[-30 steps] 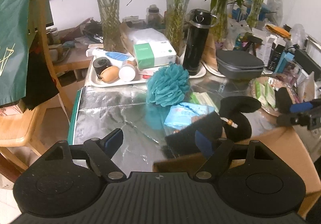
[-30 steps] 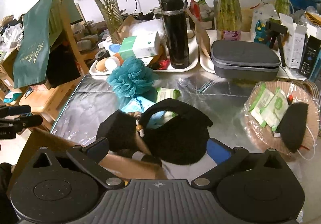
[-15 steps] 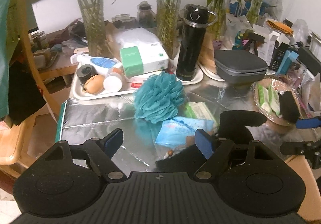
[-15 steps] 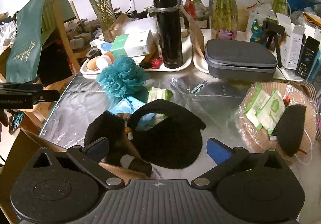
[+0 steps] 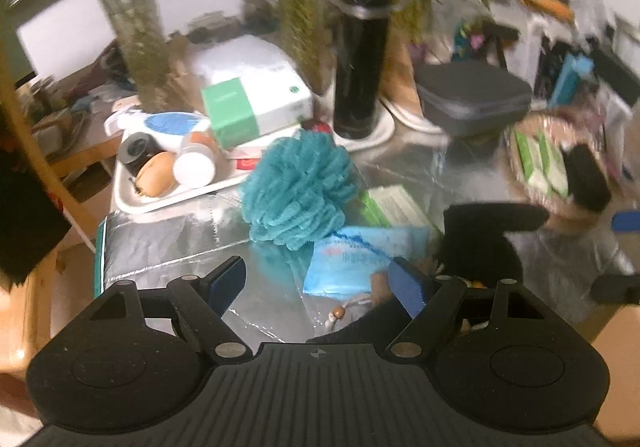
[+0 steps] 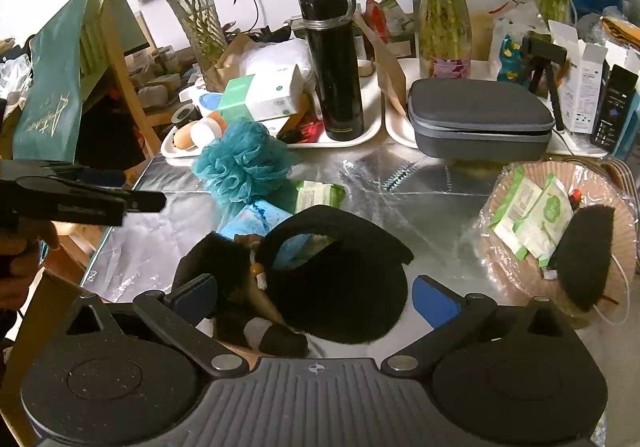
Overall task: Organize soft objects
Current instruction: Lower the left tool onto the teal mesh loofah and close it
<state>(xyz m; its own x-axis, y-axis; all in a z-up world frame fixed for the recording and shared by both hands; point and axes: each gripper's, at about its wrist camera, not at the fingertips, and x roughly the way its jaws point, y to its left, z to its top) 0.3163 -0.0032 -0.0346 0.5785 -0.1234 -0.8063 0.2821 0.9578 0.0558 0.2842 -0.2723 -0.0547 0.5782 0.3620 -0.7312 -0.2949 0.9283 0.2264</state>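
A teal bath loofah [image 5: 300, 191] lies on the foil-covered table [image 5: 168, 243], with a blue wipes pack [image 5: 360, 255] and a green wipes pack [image 5: 392, 203] beside it. My left gripper [image 5: 318, 283] hovers open just short of the loofah and holds nothing. Black fluffy earmuffs [image 6: 340, 279] lie near the front edge. Over them my right gripper [image 6: 316, 299] stands open, one ear pad lying between its fingers without being pressed. From the right wrist view the left gripper [image 6: 132, 203] shows at the left edge, near the loofah [image 6: 244, 163]. A woven basket [image 6: 516, 171] at the right holds wipes packs and a black pad [image 6: 588, 255].
Behind the loofah stand a white tray [image 6: 372, 127] with a black flask [image 6: 336, 75] and a tissue box [image 6: 264, 95], a grey zip case [image 6: 480, 119] and several glass vases with bamboo. A wooden chair with green cloth [image 6: 52, 99] stands at the left. A cardboard box [image 6: 36, 311] sits below the front edge.
My left gripper has moved in over the table toward the loofah and blue pack, still open. In the right wrist view it has come further in from the left. The right gripper has hardly moved.
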